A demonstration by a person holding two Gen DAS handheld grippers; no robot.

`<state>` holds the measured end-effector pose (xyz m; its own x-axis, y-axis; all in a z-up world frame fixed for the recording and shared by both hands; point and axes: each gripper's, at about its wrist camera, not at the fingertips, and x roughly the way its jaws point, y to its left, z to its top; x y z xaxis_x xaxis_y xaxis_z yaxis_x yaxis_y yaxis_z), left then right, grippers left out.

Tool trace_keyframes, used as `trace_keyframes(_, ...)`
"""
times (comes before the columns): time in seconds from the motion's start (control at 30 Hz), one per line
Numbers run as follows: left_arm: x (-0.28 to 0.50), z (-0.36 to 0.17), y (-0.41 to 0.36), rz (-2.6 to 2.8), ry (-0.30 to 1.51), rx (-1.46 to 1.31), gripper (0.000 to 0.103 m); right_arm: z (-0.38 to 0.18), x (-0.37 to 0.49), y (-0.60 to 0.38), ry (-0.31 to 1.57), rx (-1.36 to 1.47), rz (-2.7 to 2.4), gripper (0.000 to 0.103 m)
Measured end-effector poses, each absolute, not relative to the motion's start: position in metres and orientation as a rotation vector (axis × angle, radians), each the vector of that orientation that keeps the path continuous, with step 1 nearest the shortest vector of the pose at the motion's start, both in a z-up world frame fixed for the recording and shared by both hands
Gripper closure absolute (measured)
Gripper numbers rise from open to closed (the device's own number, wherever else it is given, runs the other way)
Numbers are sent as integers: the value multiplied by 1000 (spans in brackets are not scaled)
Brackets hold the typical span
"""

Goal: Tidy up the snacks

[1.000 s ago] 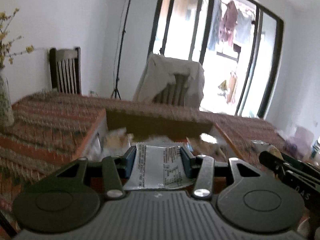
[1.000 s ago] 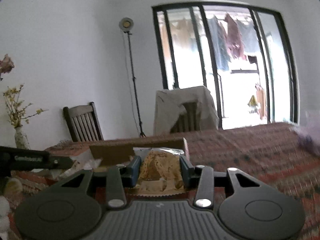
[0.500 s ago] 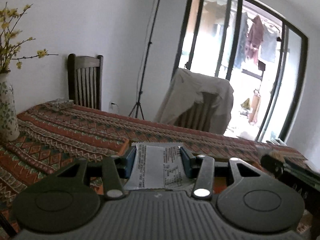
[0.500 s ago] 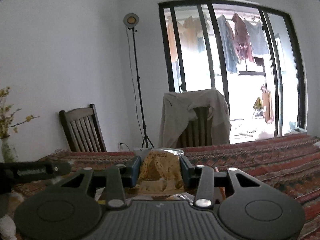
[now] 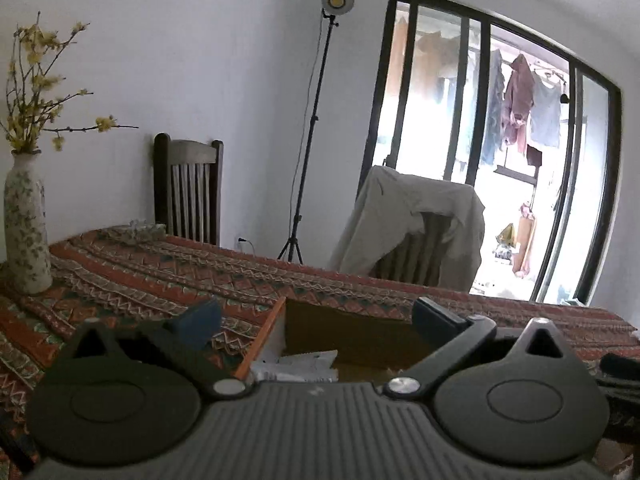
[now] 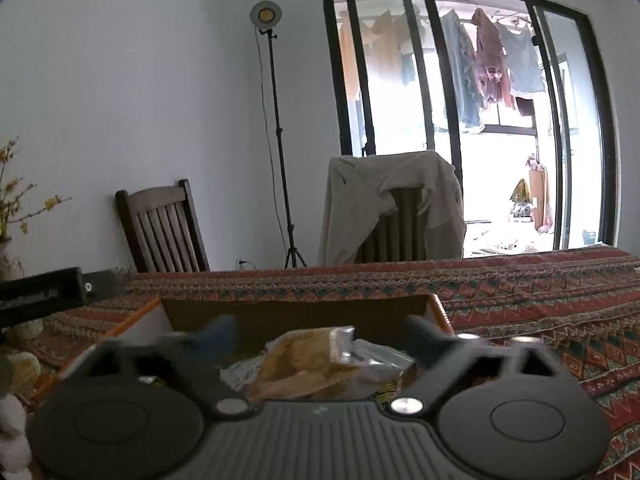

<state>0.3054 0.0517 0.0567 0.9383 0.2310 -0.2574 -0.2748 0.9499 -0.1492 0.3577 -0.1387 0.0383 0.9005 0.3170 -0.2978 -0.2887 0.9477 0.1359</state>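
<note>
An open cardboard box with an orange rim sits on the patterned tablecloth just below both grippers. My left gripper hangs over it, its jaws opening wide, nothing pressed between the fingers. A silver-white snack packet lies loose in the box beneath it. In the right wrist view my right gripper is also opening, its fingers blurred. A clear packet of brown cake lies in the box between and below the spread fingers, untouched. The left gripper's side shows at the left edge.
A flowered vase with yellow twigs stands on the table's left end. Behind the table are a dark wooden chair, a lamp stand and a chair draped in beige cloth. The tablecloth stretches right.
Both grippers were shut on their packets and now stand wide apart. The silver packet and the cake packet have dropped into the box, which has come into view below.
</note>
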Motion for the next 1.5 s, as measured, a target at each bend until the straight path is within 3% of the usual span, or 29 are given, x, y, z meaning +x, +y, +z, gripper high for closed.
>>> trace_keyframes(0.5, 291, 75, 41, 285, 230, -161, 0, 52, 350, -147, 318, 96, 270, 0)
trace_keyframes(0.9, 207, 98, 35, 211, 234, -84, 0, 80, 287, -172, 325, 70, 275, 0)
trace_keyframes(1.5, 121, 52, 27, 147, 403, -85, 0, 39, 197, -188, 467, 34, 299, 0)
